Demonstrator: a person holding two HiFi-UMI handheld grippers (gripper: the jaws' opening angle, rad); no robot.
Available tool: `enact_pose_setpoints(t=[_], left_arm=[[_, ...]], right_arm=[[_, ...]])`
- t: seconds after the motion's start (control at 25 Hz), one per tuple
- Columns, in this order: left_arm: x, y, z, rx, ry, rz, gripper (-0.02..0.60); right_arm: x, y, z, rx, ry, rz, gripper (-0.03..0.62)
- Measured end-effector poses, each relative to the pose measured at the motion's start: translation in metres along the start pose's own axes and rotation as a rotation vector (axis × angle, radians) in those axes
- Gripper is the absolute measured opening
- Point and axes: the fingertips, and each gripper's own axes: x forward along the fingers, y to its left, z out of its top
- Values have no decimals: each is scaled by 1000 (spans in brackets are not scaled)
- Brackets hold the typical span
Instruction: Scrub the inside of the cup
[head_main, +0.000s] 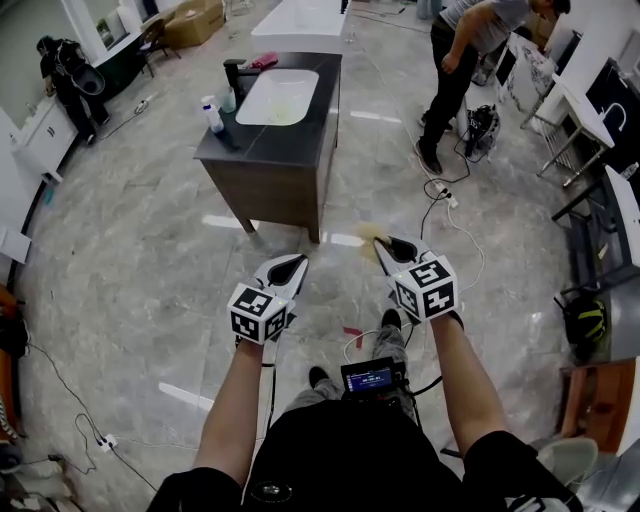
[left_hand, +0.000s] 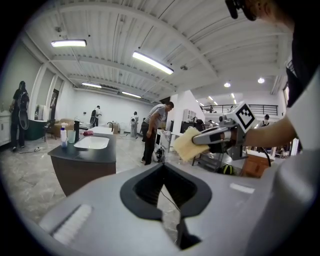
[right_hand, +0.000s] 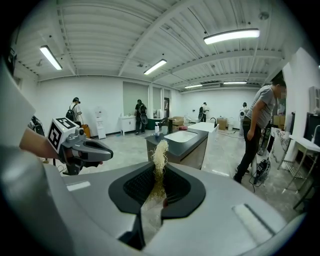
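A wide grey marble floor (head_main: 130, 270) lies under both grippers, and a stretch of it separates them from the dark cabinet with a white basin (head_main: 290, 150), which stands well ahead of them. A person in dark trousers (head_main: 455, 60) bends over ahead and to the right of the right gripper (head_main: 385, 243), beside white tables. A white cable (head_main: 455, 215) runs over the floor, just right of that gripper. On the cabinet's near left corner stand a white bottle with a blue cap (head_main: 212, 115) and, just beside it, the pale green cup (head_main: 228, 100), ahead of the left gripper (head_main: 297, 262). The right gripper is clenched on a yellow fibrous scrub pad (right_hand: 160, 152); the left gripper is closed with nothing in it. Both bare forearms reach forward side by side, with the grippers pointing slightly downward at the cabinet.
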Motion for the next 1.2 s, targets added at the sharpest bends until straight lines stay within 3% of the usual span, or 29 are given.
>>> enact_pose_setpoints(t=[0.28, 0.84, 1.2], left_arm=[[44, 12, 10, 12, 24, 23, 0], [214, 20, 74, -10, 19, 141, 0], [270, 14, 80, -26, 41, 164, 0]], right_arm=[[27, -40, 10, -7, -7, 43, 42], [64, -216, 33, -40, -8, 150, 43], [75, -278, 28, -14, -1, 180, 43]])
